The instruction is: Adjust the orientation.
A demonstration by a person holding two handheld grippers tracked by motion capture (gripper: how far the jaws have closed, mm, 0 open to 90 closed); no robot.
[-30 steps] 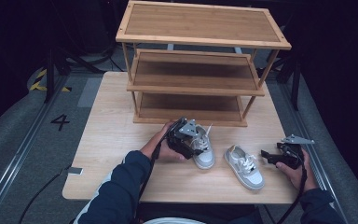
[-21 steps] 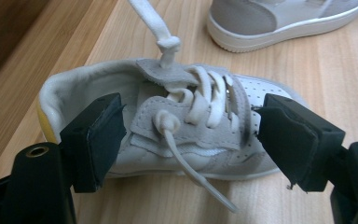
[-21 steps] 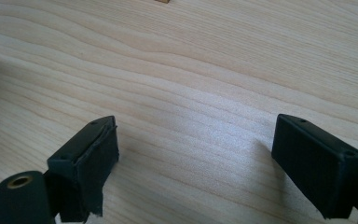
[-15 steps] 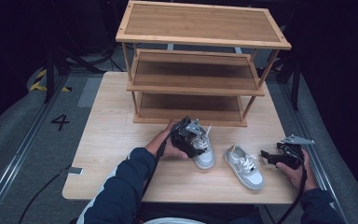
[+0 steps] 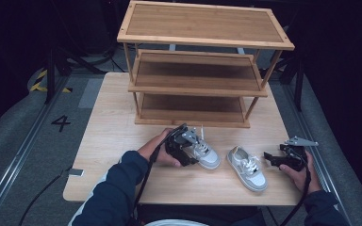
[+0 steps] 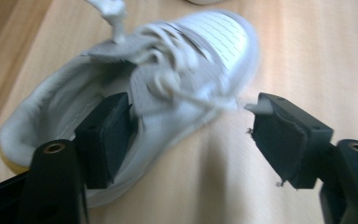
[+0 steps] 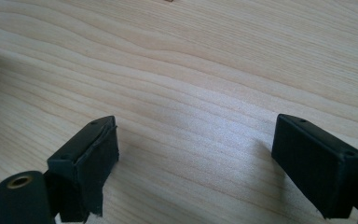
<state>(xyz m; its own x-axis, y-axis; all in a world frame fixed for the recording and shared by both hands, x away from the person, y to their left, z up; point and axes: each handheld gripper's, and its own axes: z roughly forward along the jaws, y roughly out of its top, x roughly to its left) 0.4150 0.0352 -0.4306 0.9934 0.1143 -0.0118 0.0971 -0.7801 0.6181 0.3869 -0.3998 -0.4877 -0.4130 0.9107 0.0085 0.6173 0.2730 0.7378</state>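
Two small white-and-grey sneakers lie on the wooden table (image 5: 113, 141). The left sneaker (image 5: 206, 157) sits at my left gripper (image 5: 194, 149). In the left gripper view, that gripper (image 6: 191, 126) is open, with its left pad (image 6: 105, 135) inside the sneaker's (image 6: 177, 60) opening and the other pad outside its side wall. The right sneaker (image 5: 247, 168) lies alone. To its right, my right gripper (image 5: 269, 158) is held low over the table. In the right gripper view, the right gripper (image 7: 196, 140) is open over bare wood.
A three-tier wooden shoe rack (image 5: 202, 61) stands at the back of the table, its shelves bare. A dark cable (image 5: 143, 183) trails from the left gripper along the sleeve. The table's right edge lies just beyond the right hand (image 5: 306, 176).
The left gripper has sunk slightly onto the left sneaker. The sneakers and the right gripper have stayed put.
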